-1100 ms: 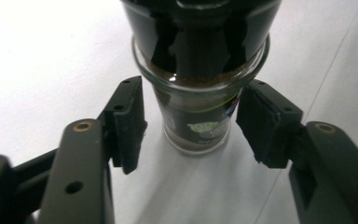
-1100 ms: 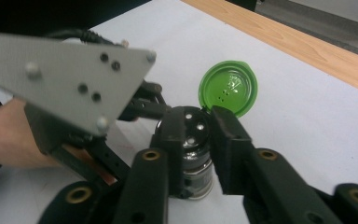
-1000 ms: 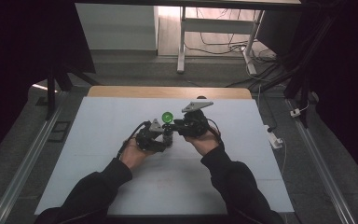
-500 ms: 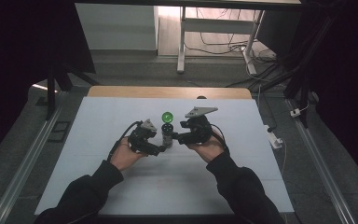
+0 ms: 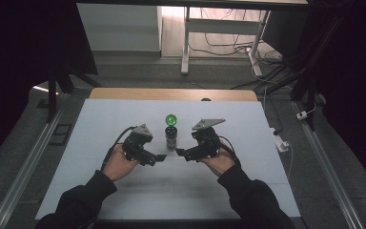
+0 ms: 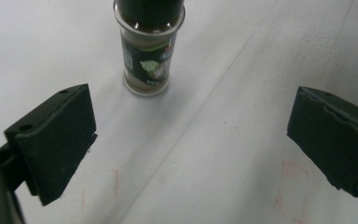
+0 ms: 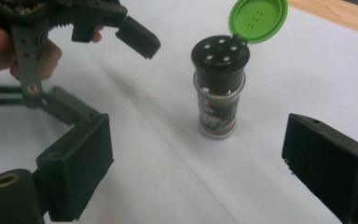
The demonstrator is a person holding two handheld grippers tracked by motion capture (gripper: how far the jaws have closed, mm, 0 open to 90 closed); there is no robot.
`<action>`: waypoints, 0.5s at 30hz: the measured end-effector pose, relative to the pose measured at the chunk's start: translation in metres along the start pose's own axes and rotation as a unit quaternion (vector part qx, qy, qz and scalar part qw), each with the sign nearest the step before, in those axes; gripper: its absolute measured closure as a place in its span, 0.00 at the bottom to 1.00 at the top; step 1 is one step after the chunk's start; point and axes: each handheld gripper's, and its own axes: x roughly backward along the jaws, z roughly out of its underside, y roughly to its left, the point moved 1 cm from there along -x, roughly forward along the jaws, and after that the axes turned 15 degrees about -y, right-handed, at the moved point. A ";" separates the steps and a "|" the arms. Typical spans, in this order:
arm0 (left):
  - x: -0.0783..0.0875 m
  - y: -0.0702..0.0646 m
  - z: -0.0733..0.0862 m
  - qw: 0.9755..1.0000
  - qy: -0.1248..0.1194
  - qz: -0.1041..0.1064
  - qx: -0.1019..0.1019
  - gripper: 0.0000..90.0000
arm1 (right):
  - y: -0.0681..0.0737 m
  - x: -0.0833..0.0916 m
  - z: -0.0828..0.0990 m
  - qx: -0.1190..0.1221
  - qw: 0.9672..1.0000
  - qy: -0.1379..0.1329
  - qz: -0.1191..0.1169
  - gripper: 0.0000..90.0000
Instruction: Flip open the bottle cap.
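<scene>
A small glass spice jar (image 5: 171,137) stands upright on the white table, its green flip lid (image 5: 171,119) hinged open. My left gripper (image 5: 157,155) sits just left of and nearer than the jar, open and empty. My right gripper (image 5: 183,152) mirrors it on the right, also open and empty. In the left gripper view the jar (image 6: 148,56) stands ahead of the wide-spread pads (image 6: 56,140), apart from them. The right gripper view shows the jar (image 7: 219,93), its holed black top and green lid (image 7: 258,19), beyond my open right gripper (image 7: 200,168), with the left gripper (image 7: 116,77) opposite.
The white mat (image 5: 100,191) covers the table, with a wooden strip (image 5: 171,94) along the far edge. Metal rails run down both sides of the table. A desk frame and cables lie on the floor beyond.
Both grippers have drawn back from the jar toward the person and now sit lower and apart from it. The jar has stayed in place with its lid open.
</scene>
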 end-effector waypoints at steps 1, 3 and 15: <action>0.003 -0.001 0.001 1.000 -0.001 0.001 0.000 0.01 | 0.001 0.002 0.001 0.000 1.000 -0.004 -0.002 0.07; 0.010 -0.003 0.003 1.000 -0.004 0.005 0.002 0.01 | 0.003 0.007 0.002 0.000 1.000 -0.008 -0.004 0.04; 0.054 -0.018 0.015 1.000 -0.024 0.012 0.012 0.00 | 0.013 0.044 0.011 -0.001 1.000 -0.021 -0.008 0.00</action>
